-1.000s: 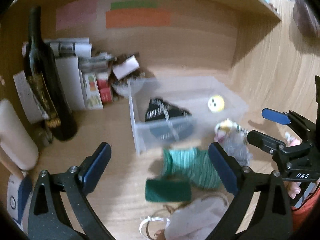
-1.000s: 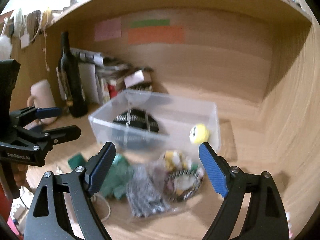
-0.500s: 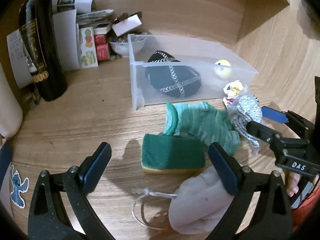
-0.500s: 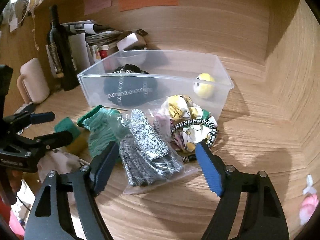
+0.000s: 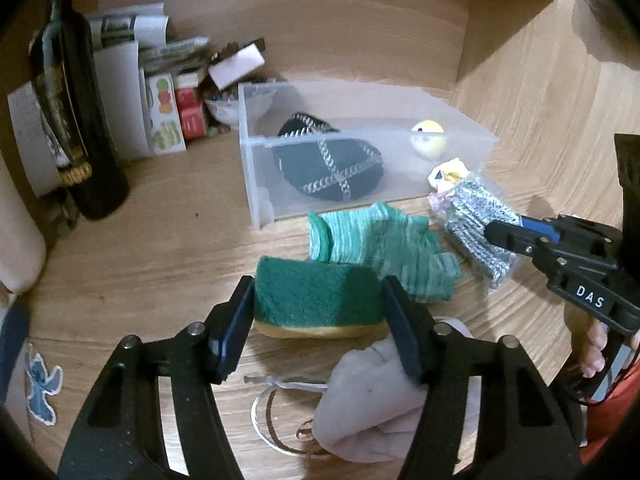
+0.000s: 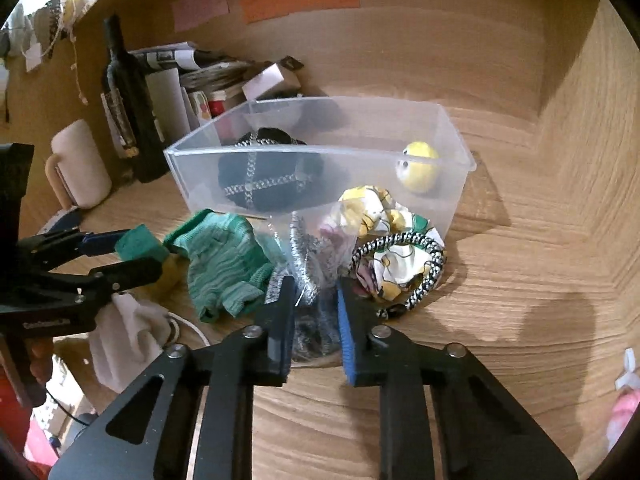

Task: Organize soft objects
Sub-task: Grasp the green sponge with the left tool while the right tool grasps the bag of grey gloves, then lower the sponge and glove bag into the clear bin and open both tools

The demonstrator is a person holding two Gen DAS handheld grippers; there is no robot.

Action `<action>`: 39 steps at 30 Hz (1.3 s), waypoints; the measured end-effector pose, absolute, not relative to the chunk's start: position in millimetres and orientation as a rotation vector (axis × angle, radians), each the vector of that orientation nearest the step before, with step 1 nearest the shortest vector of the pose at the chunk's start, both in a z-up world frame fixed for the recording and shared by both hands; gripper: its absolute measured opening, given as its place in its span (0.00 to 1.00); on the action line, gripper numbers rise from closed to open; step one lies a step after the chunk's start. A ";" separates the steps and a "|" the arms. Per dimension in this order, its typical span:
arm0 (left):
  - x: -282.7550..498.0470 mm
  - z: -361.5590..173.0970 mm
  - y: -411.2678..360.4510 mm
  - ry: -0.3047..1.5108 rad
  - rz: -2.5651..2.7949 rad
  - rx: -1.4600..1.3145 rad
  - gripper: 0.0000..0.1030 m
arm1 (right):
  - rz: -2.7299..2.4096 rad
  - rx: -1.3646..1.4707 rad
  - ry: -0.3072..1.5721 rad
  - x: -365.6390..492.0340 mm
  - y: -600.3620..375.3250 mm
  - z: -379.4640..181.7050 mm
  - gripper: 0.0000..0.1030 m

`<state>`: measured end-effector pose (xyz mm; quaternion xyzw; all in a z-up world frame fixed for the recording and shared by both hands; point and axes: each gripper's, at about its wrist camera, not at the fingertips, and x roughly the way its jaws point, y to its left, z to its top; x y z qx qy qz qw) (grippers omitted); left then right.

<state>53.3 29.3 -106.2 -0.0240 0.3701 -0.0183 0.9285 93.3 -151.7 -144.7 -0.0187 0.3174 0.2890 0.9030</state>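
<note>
Two grippers, both closed onto soft items on a wooden desk [image 5: 152, 240].

Left wrist view: left gripper [image 5: 316, 316] has its pads pressed on both ends of a green sponge [image 5: 316, 298] with a yellow underside, sponge lying on the desk. Just behind it a green striped sock [image 5: 380, 248], lying flat, touching the sponge's far right corner. Beyond that a clear plastic bin [image 5: 256, 184] holding a black cap with silver chains [image 5: 332, 164] and a yellow ball [image 5: 428, 144]. Right of the sock, a bagged grey knit item [image 5: 476, 216]; right gripper [image 5: 508, 232] comes in from the right with fingers closed over it. Grey drawstring pouch [image 5: 368, 396] under the left gripper's right finger, white cord beside it. Dark wine bottle [image 5: 76, 120] at left, upright, papers and small boxes behind it.

Right wrist view: right gripper [image 6: 316, 316] jaws narrow, pinching the bagged grey knit item [image 6: 308, 276] between the pads. Patterned yellow-white cloth with a black-white cord [image 6: 396, 248] just right of it, against the bin's front wall. Green striped sock [image 6: 224, 260] to the left. Left gripper [image 6: 132, 256] at far left, clamped on the green sponge [image 6: 140, 244]. Clear plastic bin [image 6: 452, 200] behind the pile, cap [image 6: 268, 176] and yellow ball [image 6: 418, 166] inside. Cream mug [image 6: 80, 164] and bottle [image 6: 132, 108] at the back left.
</note>
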 end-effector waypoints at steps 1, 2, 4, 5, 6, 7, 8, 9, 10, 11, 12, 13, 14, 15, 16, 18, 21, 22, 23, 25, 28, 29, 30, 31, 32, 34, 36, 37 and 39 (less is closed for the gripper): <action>51.6 -102.4 28.8 0.746 -0.035 -0.044 0.61 | 0.597 -0.037 0.649 92.1 -152.7 -142.6 0.16; 50.1 -98.9 28.8 0.735 -0.031 -0.039 0.61 | 0.598 -0.036 0.642 90.9 -153.5 -140.4 0.16; 48.3 -91.5 30.0 0.714 -0.028 -0.037 0.61 | 0.604 -0.027 0.625 88.2 -155.9 -134.8 0.15; 48.1 -87.8 30.9 0.705 -0.029 -0.040 0.61 | 0.605 -0.025 0.617 87.0 -157.0 -132.0 0.15; 48.0 -83.8 32.1 0.695 -0.029 -0.045 0.61 | 0.604 -0.022 0.606 85.8 -158.4 -128.6 0.15; 48.0 -79.3 33.5 0.683 -0.028 -0.051 0.61 | 0.604 -0.020 0.596 85.4 -159.3 -125.4 0.15; 48.5 -75.6 34.8 0.673 -0.029 -0.057 0.61 | 0.604 -0.016 0.586 84.5 -160.8 -121.7 0.15; 48.7 -71.7 35.9 0.662 -0.030 -0.067 0.61 | 0.603 -0.010 0.573 83.9 -162.6 -117.0 0.15; 49.3 -67.2 37.9 0.649 -0.032 -0.081 0.61 | 0.604 -0.004 0.560 83.5 -164.4 -112.5 0.15; 50.3 -62.6 40.1 0.635 -0.033 -0.095 0.61 | 0.604 0.000 0.549 83.3 -165.3 -108.6 0.15; 50.9 -59.8 41.2 0.626 -0.034 -0.104 0.61 | 0.603 0.006 0.533 83.2 -166.0 -102.7 0.15; 52.7 -55.7 43.1 0.614 -0.039 -0.117 0.61 | 0.601 0.010 0.521 83.2 -167.2 -98.5 0.15; 55.0 -52.1 44.6 0.606 -0.043 -0.127 0.61 | 0.601 0.014 0.506 83.7 -168.0 -93.5 0.15; 57.9 -47.3 46.0 0.595 -0.049 -0.138 0.61 | 0.600 0.016 0.492 84.2 -168.5 -88.7 0.15; 60.3 -43.9 46.4 0.587 -0.051 -0.142 0.61 | 0.593 0.015 0.477 85.0 -168.8 -84.5 0.15; 66.2 -36.2 46.9 0.567 -0.054 -0.140 0.61 | 0.583 0.012 0.449 87.3 -166.8 -76.3 0.15; 74.8 -23.7 45.7 0.534 -0.057 -0.132 0.61 | 0.576 0.015 0.413 92.3 -164.9 -64.1 0.15; 78.4 -19.2 45.0 0.522 -0.055 -0.127 0.61 | 0.573 0.014 0.402 94.9 -163.8 -60.0 0.15; 80.9 -15.8 44.1 0.514 -0.054 -0.123 0.61 | 0.571 0.013 0.394 97.3 -162.7 -56.4 0.15; 90.6 -8.6 43.5 0.505 -0.056 -0.123 0.61 | 0.568 0.009 0.372 103.2 -161.2 -48.6 0.15; 104.9 -3.2 42.4 0.510 -0.061 -0.124 0.61 | 0.562 0.002 0.345 113.0 -158.4 -37.6 0.15; 108.7 -2.6 41.7 0.514 -0.062 -0.125 0.61 | 0.559 0.000 0.340 115.2 -158.5 -35.5 0.15; 114.0 -2.3 41.0 0.522 -0.064 -0.124 0.61 | 0.556 -0.003 0.337 119.7 -157.2 -33.0 0.15; 121.6 -2.6 40.2 0.533 -0.065 -0.122 0.61 | 0.554 -0.004 0.336 123.4 -155.8 -31.5 0.15; 125.1 -3.5 39.4 0.539 -0.066 -0.121 0.61 | 0.553 -0.006 0.336 127.5 -154.2 -30.3 0.15; 137.1 -7.0 37.9 0.563 -0.068 -0.119 0.61 | 0.546 -0.015 0.342 136.5 -150.0 -29.9 0.15; 150.1 -13.0 35.6 0.595 -0.072 -0.117 0.61 | 0.546 -0.018 0.359 147.0 -147.2 -31.7 0.15; 154.8 -15.8 34.6 0.608 -0.071 -0.115 0.61 | 0.548 -0.021 0.370 151.4 -145.4 -33.3 0.15; 167.8 -23.7 32.9 0.643 -0.073 -0.112 0.61 | 0.548 -0.027 0.395 161.9 -141.5 -37.1 0.15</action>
